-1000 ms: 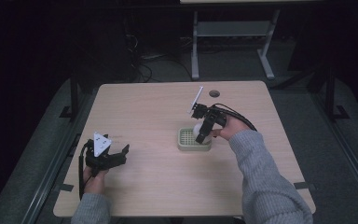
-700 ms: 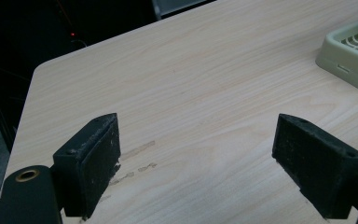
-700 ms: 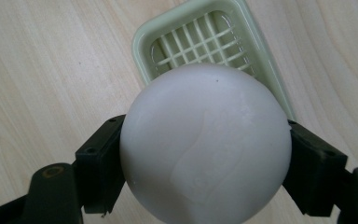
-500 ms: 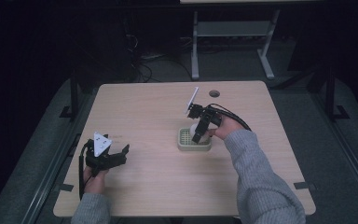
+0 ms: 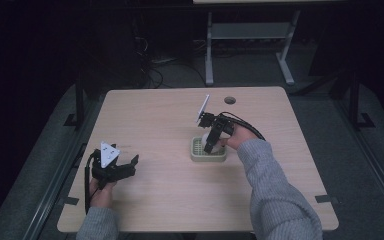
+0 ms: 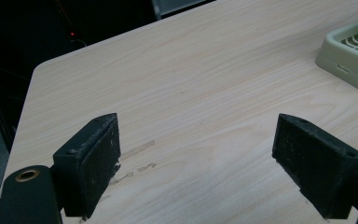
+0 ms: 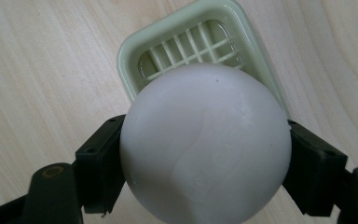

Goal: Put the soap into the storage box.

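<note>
The right gripper [image 7: 205, 154] is holding a white ball [image 7: 205, 142] between its two black jaws, which are pressing on the ball from both sides. In the right gripper view the ball is hanging directly over a pale green basket [image 7: 135, 51] with a slatted bottom, and it is covering the nearer part of the basket; whether the ball is touching the basket I cannot tell. In the high view this basket [image 5: 198, 156] is sitting near the middle of the table [image 5: 160, 115], a little toward its right edge, and the right gripper [image 5: 211, 146] is pointing down into it. The left gripper [image 5: 128, 165] is resting near the front left corner of the table, well apart from the basket. Its jaws are standing wide apart with nothing between them, over bare wood.
</note>
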The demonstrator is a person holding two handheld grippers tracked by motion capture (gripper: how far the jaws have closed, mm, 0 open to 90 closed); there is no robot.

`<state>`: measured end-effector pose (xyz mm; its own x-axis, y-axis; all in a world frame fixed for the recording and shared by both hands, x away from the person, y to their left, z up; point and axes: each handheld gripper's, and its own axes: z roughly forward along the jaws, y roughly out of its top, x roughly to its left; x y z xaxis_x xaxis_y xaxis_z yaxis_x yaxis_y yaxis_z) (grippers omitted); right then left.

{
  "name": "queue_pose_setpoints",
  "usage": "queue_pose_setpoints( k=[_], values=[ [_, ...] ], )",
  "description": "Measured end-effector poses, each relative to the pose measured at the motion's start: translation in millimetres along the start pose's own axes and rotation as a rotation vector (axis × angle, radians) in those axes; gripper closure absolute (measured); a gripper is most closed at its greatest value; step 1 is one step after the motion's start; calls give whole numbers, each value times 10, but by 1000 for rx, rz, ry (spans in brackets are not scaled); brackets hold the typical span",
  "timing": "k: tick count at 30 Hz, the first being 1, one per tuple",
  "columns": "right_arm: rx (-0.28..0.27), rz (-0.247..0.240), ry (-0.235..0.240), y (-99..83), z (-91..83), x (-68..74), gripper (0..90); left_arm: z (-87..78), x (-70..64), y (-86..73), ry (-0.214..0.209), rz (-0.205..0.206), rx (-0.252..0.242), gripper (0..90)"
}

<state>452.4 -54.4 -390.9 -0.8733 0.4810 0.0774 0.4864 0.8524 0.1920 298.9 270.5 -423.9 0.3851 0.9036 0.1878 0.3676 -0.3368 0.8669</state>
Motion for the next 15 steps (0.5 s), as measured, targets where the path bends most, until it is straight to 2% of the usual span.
queue_pose_setpoints(
  k=[15],
  values=[
    [35, 2, -9, 57, 167, -23, 232, -2, 4, 0, 0, 0, -2, 148]
  ],
)
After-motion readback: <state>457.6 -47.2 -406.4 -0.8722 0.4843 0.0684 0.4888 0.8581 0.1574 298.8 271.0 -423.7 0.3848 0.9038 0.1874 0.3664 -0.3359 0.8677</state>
